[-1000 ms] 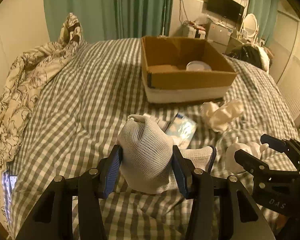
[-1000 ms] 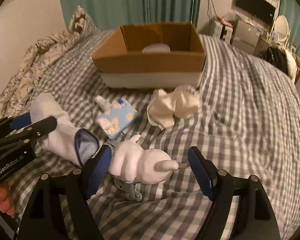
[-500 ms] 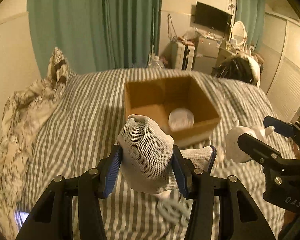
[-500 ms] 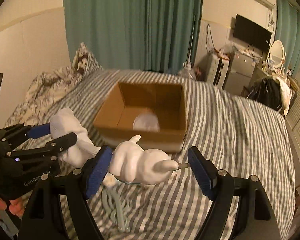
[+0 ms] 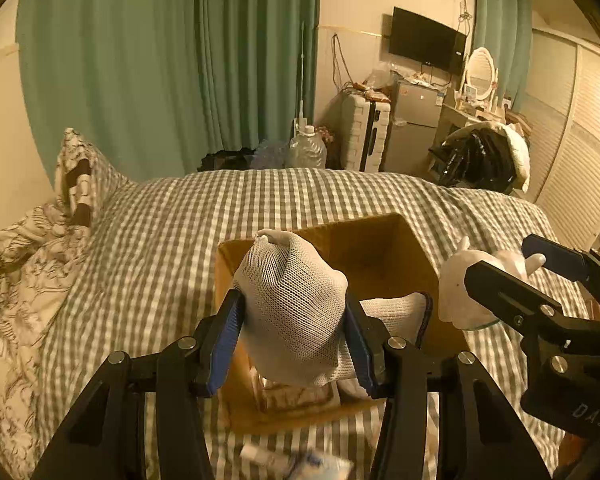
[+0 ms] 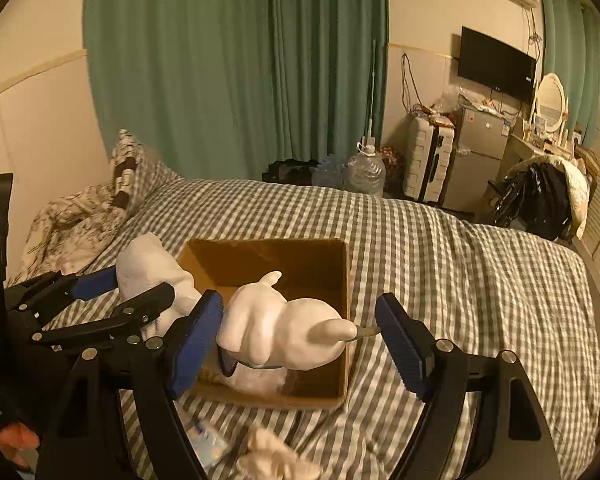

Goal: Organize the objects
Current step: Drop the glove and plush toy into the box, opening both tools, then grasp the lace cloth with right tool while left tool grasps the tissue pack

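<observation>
My left gripper (image 5: 292, 312) is shut on a white mesh sock (image 5: 288, 276), which bulges up between the blue pads. It hangs over the near left part of an open cardboard box (image 5: 380, 240) on the checked bedcover. My right gripper (image 6: 300, 308) is shut on a white, glossy animal-shaped toy (image 6: 276, 328), held above the same box (image 6: 300, 256). The toy's thin end reaches the right pad. Each gripper shows in the other's view: the right gripper (image 5: 499, 256) with the toy (image 5: 454, 288), and the left gripper (image 6: 142, 284) with the sock (image 6: 144, 260). Pale things on the box floor are mostly hidden.
In front of the box lie a blue tissue pack (image 6: 208, 440) and a crumpled white cloth (image 6: 276, 460). A floral duvet (image 5: 20, 280) is heaped at the left. Beyond the bed stand a water jug (image 6: 364, 172), a suitcase (image 6: 428, 160) and a chair with dark clothes (image 6: 540, 196).
Both grippers rose and went forward with the sock and the toy, from above the loose items on the bed to over the open box. Neither grip changed.
</observation>
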A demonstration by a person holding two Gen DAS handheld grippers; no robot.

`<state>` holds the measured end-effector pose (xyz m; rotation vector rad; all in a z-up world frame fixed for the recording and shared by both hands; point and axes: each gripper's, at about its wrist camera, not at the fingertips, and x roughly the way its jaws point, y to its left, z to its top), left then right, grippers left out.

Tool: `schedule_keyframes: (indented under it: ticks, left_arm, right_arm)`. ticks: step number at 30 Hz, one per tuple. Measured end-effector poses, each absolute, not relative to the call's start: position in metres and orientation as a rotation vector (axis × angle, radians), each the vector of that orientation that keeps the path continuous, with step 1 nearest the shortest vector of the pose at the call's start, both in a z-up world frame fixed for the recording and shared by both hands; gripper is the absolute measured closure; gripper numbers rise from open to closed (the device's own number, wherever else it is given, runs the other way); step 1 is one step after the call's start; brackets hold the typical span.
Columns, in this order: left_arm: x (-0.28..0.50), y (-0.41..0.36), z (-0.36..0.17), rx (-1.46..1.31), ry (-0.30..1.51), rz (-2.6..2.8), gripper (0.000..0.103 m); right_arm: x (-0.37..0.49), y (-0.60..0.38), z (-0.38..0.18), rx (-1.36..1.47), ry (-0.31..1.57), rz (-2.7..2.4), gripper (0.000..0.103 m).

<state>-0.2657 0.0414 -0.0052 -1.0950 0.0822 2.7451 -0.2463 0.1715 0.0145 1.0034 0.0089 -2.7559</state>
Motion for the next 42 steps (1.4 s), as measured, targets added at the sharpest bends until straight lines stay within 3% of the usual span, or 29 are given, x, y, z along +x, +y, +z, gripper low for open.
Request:
schedule_keyframes:
  ticks: [7, 10, 12, 14, 21, 30, 42]
  left_arm:
    - [-0.307, 0.045, -0.041, -1.169, 0.042, 2.705, 0.052]
    - [-0.311, 0.043, -0.047, -1.18, 0.018, 2.687, 0.042]
    - [-0.308, 0.04, -0.045, -1.172, 0.001, 2.689, 0.02]
    - [-0.3, 0.036, -0.038, -1.148, -0.01, 2.707, 0.01]
    - [-0.255, 0.029, 0.001, -1.071, 0.082, 2.778, 0.005]
    - [-0.175, 0.001, 0.042, -0.976, 0.05, 2.848, 0.0]
    - [-0.121, -0.014, -0.003, -1.051, -0.02, 2.872, 0.0]
  right_arm:
    - [-0.292, 0.169, -0.009, 1.026, -0.043, -2.718, 0.024]
    - [-0.298, 0.169, -0.014, 1.017, -0.072, -2.689, 0.02]
    - [-0.294, 0.171, -0.012, 1.014, -0.065, -2.7, 0.012]
    - [-0.286, 0.176, -0.005, 1.001, -0.059, -2.724, 0.011]
    - [-0.232, 0.196, 0.037, 0.958, -0.026, -2.789, 0.009]
    - [-0.15, 0.2, 0.077, 0.891, 0.071, -2.834, 0.008]
    - [-0.096, 0.199, 0.035, 0.969, 0.081, -2.804, 0.008]
